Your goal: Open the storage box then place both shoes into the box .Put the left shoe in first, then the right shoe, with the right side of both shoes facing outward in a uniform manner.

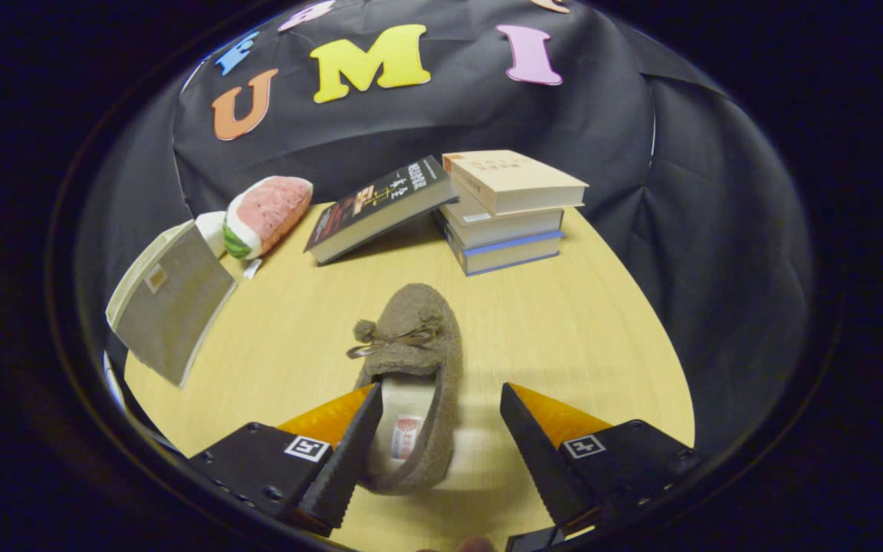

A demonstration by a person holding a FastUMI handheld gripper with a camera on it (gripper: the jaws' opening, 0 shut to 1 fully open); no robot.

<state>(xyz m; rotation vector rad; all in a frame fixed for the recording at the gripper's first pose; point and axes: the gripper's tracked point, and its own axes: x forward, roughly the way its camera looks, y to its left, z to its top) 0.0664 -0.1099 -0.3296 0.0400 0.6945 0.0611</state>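
Gripper (437, 420) nearest of all, fingers spread wide apart, pinching nothing. Between the two fingers, the heel end of a fuzzy brown shoe (415, 368), flat on the yellow wood table (564, 330). Left finger (349, 452) right up against the shoe's side, maybe touching, hard to tell. Right finger (533, 452) off to the side with bare table between it and the shoe. Toe of the shoe pointing away, past the fingertips, with a small bow on top. Pale inside of the shoe with a little red mark, open end toward the fingers. Farther back on the table, a stack of books (507, 215), three high, with a dark book (380, 205) leaning tilted against its left side. Left of that dark book, a soft toy slice of watermelon (267, 215), pink on top and green along one edge. Left again and closer, a flat grey thing with a pale edge (169, 303), standing tilted near the table's edge, could be a box or its lid, not clear which. Black cloth wall (641, 153) behind and around it all.
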